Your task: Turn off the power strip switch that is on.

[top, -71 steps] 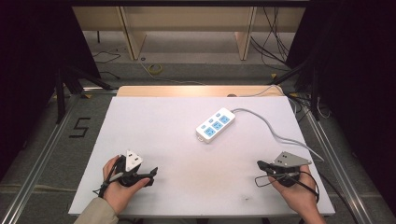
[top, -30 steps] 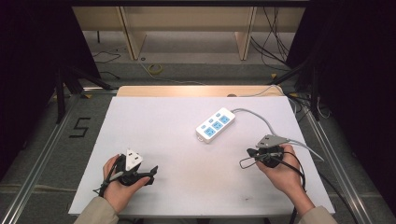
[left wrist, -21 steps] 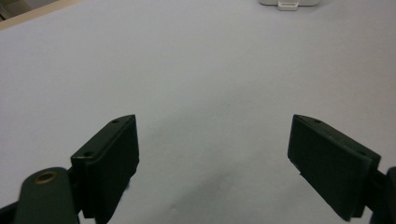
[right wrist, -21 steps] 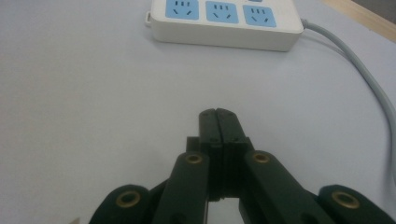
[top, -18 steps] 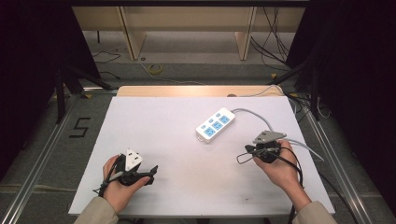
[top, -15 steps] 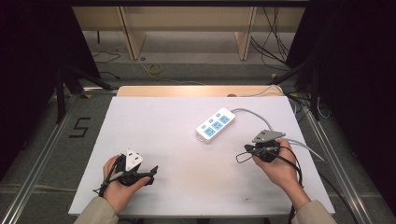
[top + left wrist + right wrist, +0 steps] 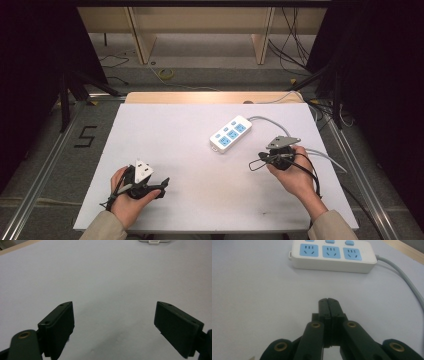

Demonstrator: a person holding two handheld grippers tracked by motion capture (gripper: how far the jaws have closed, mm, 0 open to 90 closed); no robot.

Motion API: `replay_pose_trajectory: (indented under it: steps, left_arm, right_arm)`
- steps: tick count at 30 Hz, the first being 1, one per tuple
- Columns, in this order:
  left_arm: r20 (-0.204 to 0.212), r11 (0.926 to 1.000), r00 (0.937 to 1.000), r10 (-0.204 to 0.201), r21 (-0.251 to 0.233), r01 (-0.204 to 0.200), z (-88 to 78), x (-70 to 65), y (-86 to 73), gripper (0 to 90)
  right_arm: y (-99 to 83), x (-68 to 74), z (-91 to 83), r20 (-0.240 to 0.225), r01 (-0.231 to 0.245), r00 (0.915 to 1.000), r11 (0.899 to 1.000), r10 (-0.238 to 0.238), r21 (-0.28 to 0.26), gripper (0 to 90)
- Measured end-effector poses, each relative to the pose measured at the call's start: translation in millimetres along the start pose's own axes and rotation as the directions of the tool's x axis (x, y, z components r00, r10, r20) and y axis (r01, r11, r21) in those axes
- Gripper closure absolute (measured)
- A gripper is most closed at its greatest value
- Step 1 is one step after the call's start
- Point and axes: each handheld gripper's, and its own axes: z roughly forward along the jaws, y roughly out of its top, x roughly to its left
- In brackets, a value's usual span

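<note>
Power strip (image 7: 230,134) at centre right of the high view — its cord runs off frame, and in the left gripper view the strip is cut off at top. Right hand-held gripper (image 7: 328,302) — jaws pressed together, empty, near the strip; left hand-held gripper (image 7: 115,327) wide apart over bare surface (image 7: 170,130).

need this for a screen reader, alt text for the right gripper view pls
The right tool, jaws shut with nothing between them, points at a white power strip with three blue sockets lying on a white table; its grey cable trails off right.

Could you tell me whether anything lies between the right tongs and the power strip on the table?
Nothing visible does. The right tongs are shut and empty, pointing at the white power strip with bare table between them. The strip's grey cable runs off to the side, clear of the path.
</note>
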Motion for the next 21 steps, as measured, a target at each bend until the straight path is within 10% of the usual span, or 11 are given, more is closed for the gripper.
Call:
replay_pose_trajectory:
  steps: [21]
  left_arm:
    - [0.001,1.0,1.0,-0.002,-0.001,0.002,0.1,-0.8,0.1,16.2]
  right_arm:
    - [15.5,-3.2,9.5,0.007,0.009,0.9999,1.0,-0.009,0.008,90.0]
